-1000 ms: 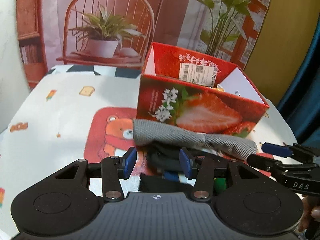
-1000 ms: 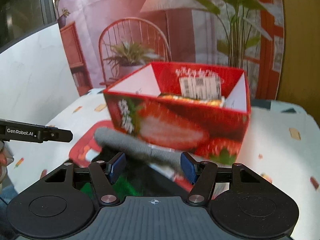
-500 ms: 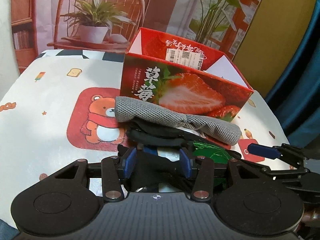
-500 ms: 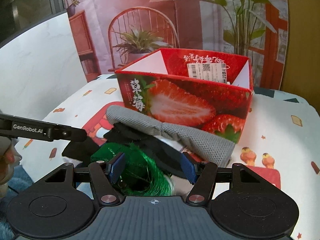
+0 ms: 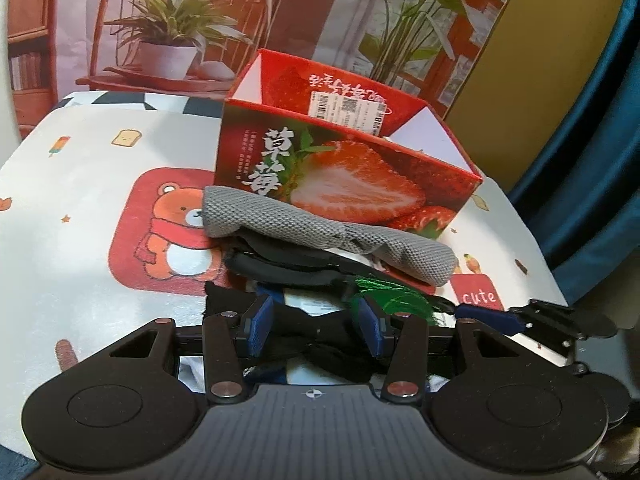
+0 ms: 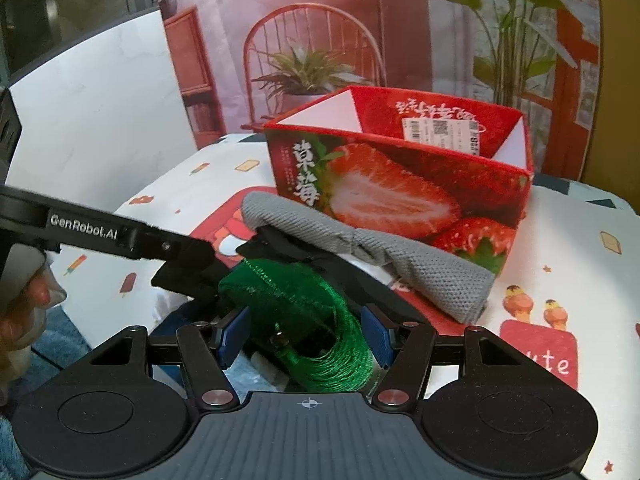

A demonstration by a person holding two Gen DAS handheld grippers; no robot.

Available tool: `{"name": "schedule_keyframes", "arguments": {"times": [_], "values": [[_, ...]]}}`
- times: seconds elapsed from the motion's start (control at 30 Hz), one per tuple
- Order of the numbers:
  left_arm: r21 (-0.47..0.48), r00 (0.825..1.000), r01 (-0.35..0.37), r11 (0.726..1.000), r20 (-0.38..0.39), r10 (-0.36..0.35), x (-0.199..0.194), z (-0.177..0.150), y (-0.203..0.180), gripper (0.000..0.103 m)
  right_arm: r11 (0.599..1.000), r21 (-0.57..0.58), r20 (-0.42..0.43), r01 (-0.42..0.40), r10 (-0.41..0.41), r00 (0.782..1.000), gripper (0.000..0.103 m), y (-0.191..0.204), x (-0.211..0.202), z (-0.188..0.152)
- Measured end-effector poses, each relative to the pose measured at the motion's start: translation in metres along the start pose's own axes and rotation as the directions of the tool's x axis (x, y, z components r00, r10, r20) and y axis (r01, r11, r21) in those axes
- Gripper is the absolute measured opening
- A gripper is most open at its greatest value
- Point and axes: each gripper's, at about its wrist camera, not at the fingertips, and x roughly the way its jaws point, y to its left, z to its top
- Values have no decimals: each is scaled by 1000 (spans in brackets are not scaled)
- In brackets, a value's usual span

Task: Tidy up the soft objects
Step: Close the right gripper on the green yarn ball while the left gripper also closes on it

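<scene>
While jaws gape, green pouch [image 6: 304,320] lies between right gripper [image 6: 306,338].

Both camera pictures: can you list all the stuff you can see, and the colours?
strawberry box: 1, red, open top, at the back of the table.
grey cloth: 1, grey, in front of the box, on top of the pile.
black cloths: several, black, under the grey cloth.
green tassel thing: 1, shiny green, at the front of the pile.
tablecloth: 1, white with a bear picture.
plant backdrop: 1, behind the table.
left tool: 1, black with blue pads, open over black cloth.
right tool: 1, same colours, open around the green thing.
</scene>
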Motion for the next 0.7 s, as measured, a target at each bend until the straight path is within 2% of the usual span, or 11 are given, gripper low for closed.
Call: {"name": "schedule_keyframes", "arguments": {"times": [0.17, 0.4, 0.57, 0.7], "values": [[-10, 998, 56, 998, -23, -56, 6, 4, -4, 55, 1000, -16, -21, -17, 16, 1000, 58, 5, 9, -1], [-1, 993, 106, 994, -53, -106, 16, 6, -13, 55, 999, -17, -50, -30, 29, 998, 58, 5, 23, -3], [-25, 987, 137, 990, -77, -139, 26, 7, -11, 59, 999, 0, -52, -37, 37, 998, 58, 0, 28, -3], [-83, 980, 166, 983, -98, -174, 34, 9, -5, 62, 999, 16, -59, -43, 44, 997, 58, -3, 32, -2]]}}
